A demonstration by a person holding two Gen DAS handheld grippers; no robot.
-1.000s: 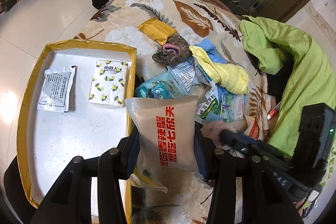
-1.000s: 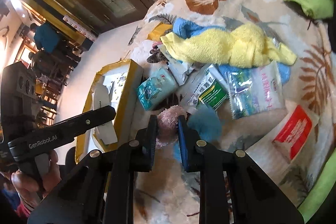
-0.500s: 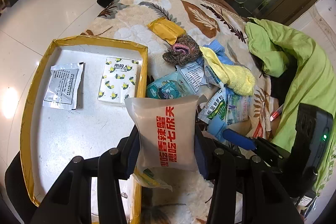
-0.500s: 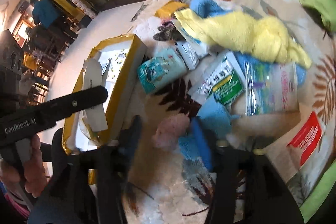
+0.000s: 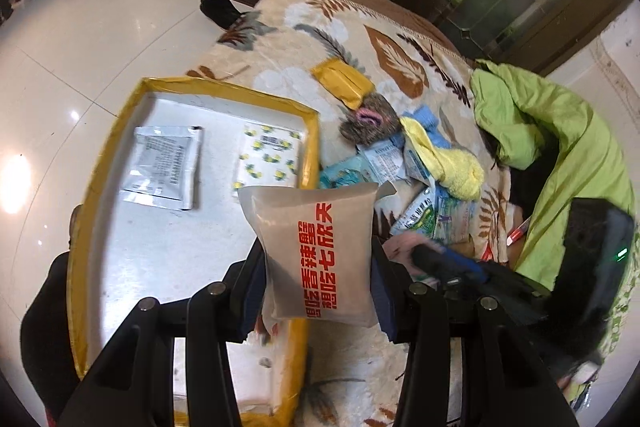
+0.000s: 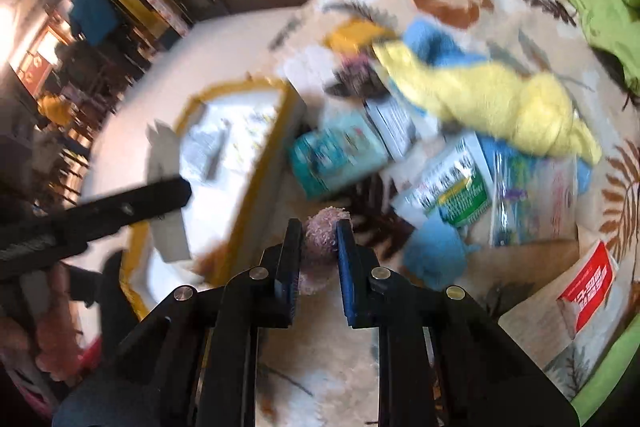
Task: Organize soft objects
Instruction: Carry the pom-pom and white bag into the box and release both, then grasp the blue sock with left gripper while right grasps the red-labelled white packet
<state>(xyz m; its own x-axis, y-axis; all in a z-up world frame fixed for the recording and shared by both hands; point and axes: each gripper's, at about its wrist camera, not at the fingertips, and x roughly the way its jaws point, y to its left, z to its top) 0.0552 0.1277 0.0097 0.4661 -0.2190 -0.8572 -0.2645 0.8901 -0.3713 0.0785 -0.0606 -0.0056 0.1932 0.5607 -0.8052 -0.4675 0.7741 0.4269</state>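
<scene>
In the left wrist view the left claw (image 5: 318,267) sits at the lower centre, its jaws clamped on a beige pouch with red lettering (image 5: 316,247) that stands upright between them; the pouch hangs over the right rim of the yellow-edged tray (image 5: 120,131), which fills the left half of the frame; inside the tray lie a silver sachet (image 5: 164,167) and, to its right, a lemon-print tissue pack (image 5: 270,157), apart from each other; right of the tray, on the leaf-patterned blanket (image 5: 360,27), a yellow towel (image 5: 444,163) lies among packets, with a green jacket (image 5: 560,131) at the far right. In the right wrist view, which is blurred, the right claw (image 6: 318,247) at the lower centre has just closed narrowly on a pink fluffy ball (image 6: 324,239), pinched between the pads; a teal packet (image 6: 336,155) lies just above it.
</scene>
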